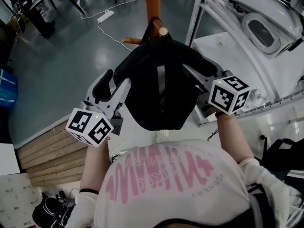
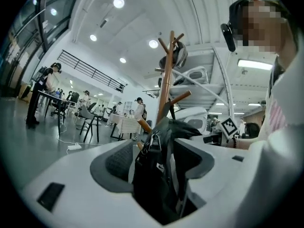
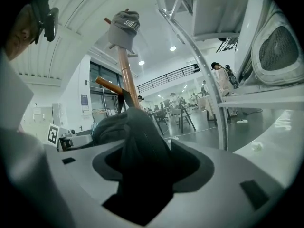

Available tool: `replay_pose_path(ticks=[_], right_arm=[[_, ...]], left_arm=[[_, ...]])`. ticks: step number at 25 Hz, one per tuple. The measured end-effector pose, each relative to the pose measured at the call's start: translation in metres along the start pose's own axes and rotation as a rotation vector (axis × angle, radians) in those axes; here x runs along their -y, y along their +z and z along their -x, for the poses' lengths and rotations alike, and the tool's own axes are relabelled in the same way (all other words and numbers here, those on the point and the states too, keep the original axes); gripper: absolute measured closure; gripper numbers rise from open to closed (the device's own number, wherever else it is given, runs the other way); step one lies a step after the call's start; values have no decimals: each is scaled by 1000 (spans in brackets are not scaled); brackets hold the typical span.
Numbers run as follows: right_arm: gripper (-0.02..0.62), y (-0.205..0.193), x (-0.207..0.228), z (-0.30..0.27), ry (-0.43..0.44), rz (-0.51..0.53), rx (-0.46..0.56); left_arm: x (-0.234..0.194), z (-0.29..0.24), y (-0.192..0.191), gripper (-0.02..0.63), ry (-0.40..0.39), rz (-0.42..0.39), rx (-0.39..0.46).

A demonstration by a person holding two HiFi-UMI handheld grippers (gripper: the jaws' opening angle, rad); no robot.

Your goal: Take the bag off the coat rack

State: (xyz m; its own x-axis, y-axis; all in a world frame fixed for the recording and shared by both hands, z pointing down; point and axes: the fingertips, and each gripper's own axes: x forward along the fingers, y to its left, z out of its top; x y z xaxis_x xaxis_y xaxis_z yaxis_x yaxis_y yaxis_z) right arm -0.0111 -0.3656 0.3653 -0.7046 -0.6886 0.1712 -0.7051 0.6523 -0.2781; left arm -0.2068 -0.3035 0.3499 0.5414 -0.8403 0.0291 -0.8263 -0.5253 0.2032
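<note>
A black bag (image 1: 159, 87) hangs by its strap from a peg (image 1: 163, 31) of the wooden coat rack (image 1: 153, 1). My left gripper (image 1: 118, 82) is at the bag's left side. In the left gripper view the bag (image 2: 156, 175) with its metal clip sits between the wide-apart jaws, and a gap shows at the left pad (image 2: 118, 160). The left gripper (image 2: 154, 151) is open. My right gripper (image 1: 202, 72) is at the bag's right side. In the right gripper view the bag's fabric (image 3: 137, 146) fills the space between the pads, so the right gripper (image 3: 149, 156) is shut on it.
A grey cap (image 3: 124, 27) sits on top of the rack. A white metal frame and machine (image 1: 256, 27) stand close on the right. Wooden boards (image 1: 47, 151) lie at lower left, and a power strip (image 1: 105, 16) with its cable lies on the floor beyond.
</note>
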Motion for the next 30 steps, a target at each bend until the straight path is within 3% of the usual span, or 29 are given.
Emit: replay_pose_path(ticks=[6, 15, 19, 30], right_arm=[[333, 0, 2, 1, 17, -5, 13], [333, 0, 3, 0, 13, 1, 29], [333, -1, 3, 2, 7, -1, 44], [356, -3, 2, 4, -24, 16, 43]], left_arm=[[6, -29, -12, 328, -9, -54, -62], [7, -44, -12, 341, -4, -55, -43], [9, -46, -14, 415, 8, -98, -63], [16, -47, -18, 479, 39, -95, -71]])
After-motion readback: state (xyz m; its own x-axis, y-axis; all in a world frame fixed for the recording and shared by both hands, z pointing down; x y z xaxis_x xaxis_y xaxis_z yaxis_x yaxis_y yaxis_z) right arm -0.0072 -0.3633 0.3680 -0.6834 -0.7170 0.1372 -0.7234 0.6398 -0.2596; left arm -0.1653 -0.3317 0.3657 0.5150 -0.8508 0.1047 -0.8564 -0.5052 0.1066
